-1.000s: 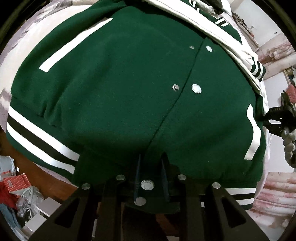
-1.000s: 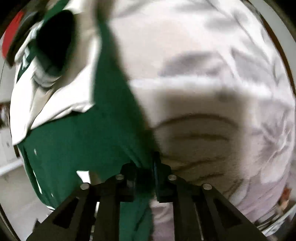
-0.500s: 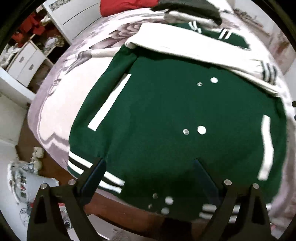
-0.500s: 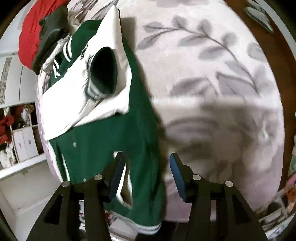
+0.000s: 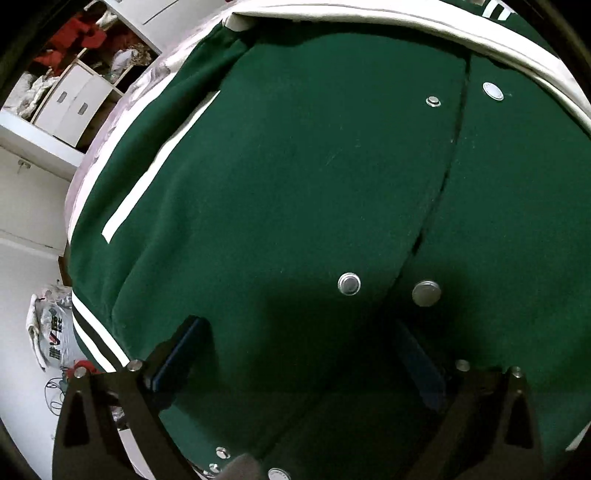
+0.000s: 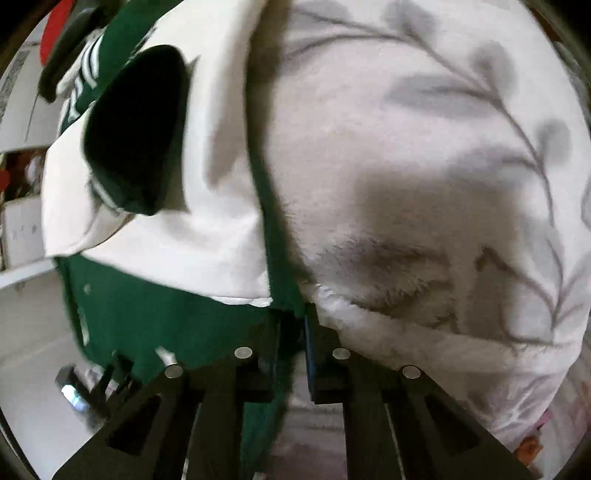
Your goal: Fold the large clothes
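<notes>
Jaws of the left gripper [image 5: 299, 354] are standing wide apart over the green jacket [image 5: 295, 177], gripping nothing. Right gripper [image 6: 291, 332] is pinching the jacket's side edge, jaws nearly closed; fabric between them is blurred, probably green. Jacket is lying on the floral bedspread [image 6: 424, 147]. Four snaps are showing beside the jacket's front opening.

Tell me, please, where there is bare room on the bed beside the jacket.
The floral bedspread lies bare right of the green jacket, past its white sleeve. The far corner is crowded with a red item and dark clothing.
</notes>
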The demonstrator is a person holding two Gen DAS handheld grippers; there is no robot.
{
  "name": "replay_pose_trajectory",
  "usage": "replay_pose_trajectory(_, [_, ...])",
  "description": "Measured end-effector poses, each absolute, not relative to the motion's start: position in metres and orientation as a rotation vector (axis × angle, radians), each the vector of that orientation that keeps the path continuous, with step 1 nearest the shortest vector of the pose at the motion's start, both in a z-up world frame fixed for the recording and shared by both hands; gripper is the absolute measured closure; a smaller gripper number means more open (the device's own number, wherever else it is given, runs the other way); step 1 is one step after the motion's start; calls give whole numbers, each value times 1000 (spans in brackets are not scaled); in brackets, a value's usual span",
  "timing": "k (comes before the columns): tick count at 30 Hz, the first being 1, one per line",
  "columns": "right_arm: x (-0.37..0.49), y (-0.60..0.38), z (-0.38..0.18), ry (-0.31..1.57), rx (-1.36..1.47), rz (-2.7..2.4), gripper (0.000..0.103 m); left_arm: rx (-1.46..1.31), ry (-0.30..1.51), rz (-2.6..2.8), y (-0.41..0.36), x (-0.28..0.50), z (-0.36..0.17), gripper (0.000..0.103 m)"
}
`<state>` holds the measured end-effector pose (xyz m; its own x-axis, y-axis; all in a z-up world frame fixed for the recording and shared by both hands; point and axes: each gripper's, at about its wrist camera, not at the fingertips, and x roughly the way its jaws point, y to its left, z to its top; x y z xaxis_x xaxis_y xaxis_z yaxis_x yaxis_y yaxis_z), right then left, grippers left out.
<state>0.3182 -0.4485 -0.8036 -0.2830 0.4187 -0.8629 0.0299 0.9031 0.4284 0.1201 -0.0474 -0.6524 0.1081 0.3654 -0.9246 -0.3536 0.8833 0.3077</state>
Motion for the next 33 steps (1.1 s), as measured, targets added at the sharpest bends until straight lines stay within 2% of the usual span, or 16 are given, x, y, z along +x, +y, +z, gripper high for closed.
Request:
replay_pose_trajectory(1, [322, -452, -801, 1849, 351, 415, 70, 12, 1339, 533, -48, 117, -652, 0])
replay_pose_trajectory(3, [324, -465, -793, 1868, 399, 448, 56, -39, 1313, 554, -45, 113, -651, 0])
replay_pose_trajectory(9, [289, -457, -821, 2045, 529, 525, 56, -22, 1341, 657, -56, 104, -627, 0])
replay_pose_trajectory(12, [260, -448, -843, 2063, 413, 482, 67, 96, 1345, 718, -81, 87, -609, 0])
replay_pose_trajectory(15, [258, -452, -842, 2030, 383, 487, 68, 200, 1385, 737, -116, 69, -595, 0])
replay_pose_trajectory(17, [262, -452, -830, 2040, 348, 528, 63, 291, 1409, 730, -150, 61, -585, 0])
replay_pose_trajectory(19, [268, -460, -813, 2033, 309, 548, 49, 411, 1404, 711, -189, 57, -577, 0])
replay_pose_trajectory(21, [276, -477, -794, 1983, 226, 525, 48, 536, 1380, 657, -239, 52, -572, 0])
replay_pose_trajectory(26, [298, -540, -774, 1956, 197, 414, 46, 740, 1332, 514, -329, 45, -606, 0])
replay_pose_trajectory(29, [309, -572, -775, 1957, 228, 336, 46, 791, 1344, 492, -342, 47, -638, 0])
replay_pose_trajectory(33, [327, -589, -775, 1924, 263, 314, 46, 779, 1402, 525, -321, 63, -672, 0])
